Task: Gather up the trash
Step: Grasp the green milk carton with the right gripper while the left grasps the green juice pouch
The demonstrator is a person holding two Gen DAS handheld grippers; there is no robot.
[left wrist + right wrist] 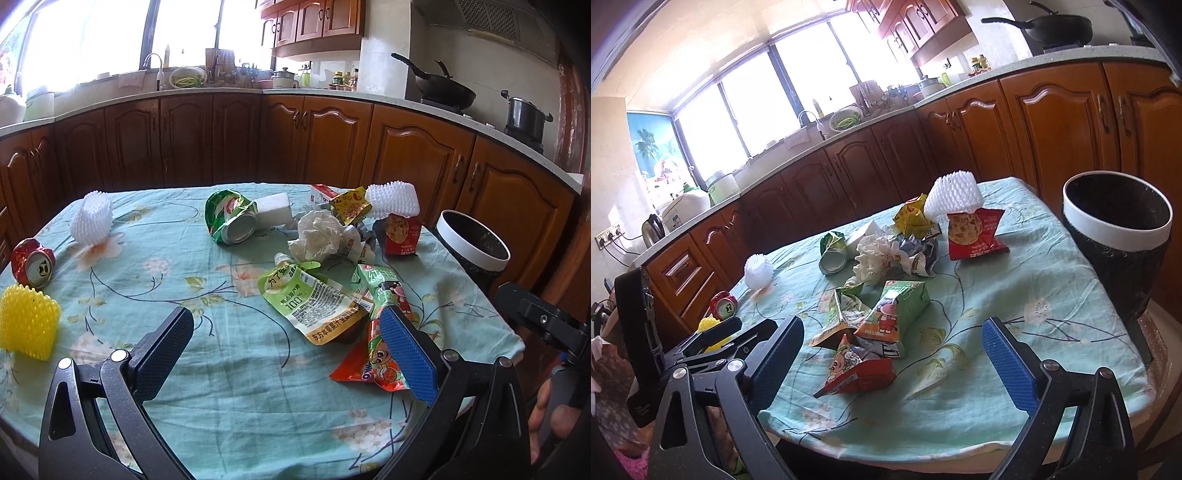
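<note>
Trash lies scattered on a table with a teal flowered cloth (229, 369). My left gripper (285, 314) hovers open over the near cloth, its right pad beside a red-orange snack wrapper (365, 362). A green juice pouch (314, 306) and a green milk carton (384, 291) lie just beyond. My right gripper (893, 326) is open too, above the snack wrapper (857, 373) and the milk carton (897, 314), touching neither. A black bin with a white rim (1119, 229) stands off the table's right edge.
Farther back lie crumpled tissue (317, 236), a crushed green can (231, 218), a red cookie bag (400, 232) under a white foam net (393, 199), and a yellow wrapper (349, 205). At left sit a red can (31, 262), another white net (92, 218) and a yellow net (27, 325). Kitchen cabinets stand behind.
</note>
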